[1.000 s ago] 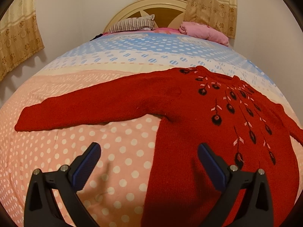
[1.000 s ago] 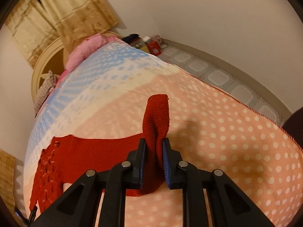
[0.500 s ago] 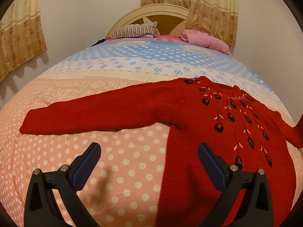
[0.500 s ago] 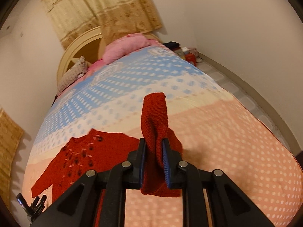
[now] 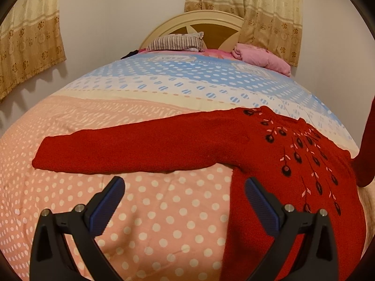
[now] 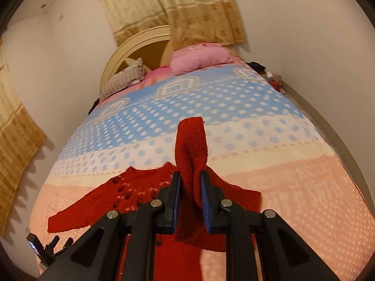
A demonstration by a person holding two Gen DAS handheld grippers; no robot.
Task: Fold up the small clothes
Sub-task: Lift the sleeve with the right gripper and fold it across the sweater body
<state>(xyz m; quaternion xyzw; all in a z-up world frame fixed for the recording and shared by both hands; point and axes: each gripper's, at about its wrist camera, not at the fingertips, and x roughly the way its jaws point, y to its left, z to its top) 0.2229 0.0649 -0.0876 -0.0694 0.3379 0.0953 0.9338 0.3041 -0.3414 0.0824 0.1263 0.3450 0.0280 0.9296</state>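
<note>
A red knit sweater with dark embroidered buds lies flat on the polka-dot bedspread. Its left sleeve stretches out flat to the left. My left gripper is open and empty, hovering just in front of the sleeve and the sweater's side. My right gripper is shut on the right sleeve and holds it lifted above the sweater body. The raised sleeve also shows at the right edge of the left wrist view. The left gripper's tips appear at the lower left of the right wrist view.
A striped pillow and a pink bundle lie at the headboard. Curtains hang on the walls. Small items sit on the floor beside the bed's right edge.
My right gripper has lifted the right sleeve off the bed and carried it up and over toward the sweater body. My left gripper has drawn back slightly, still open.
</note>
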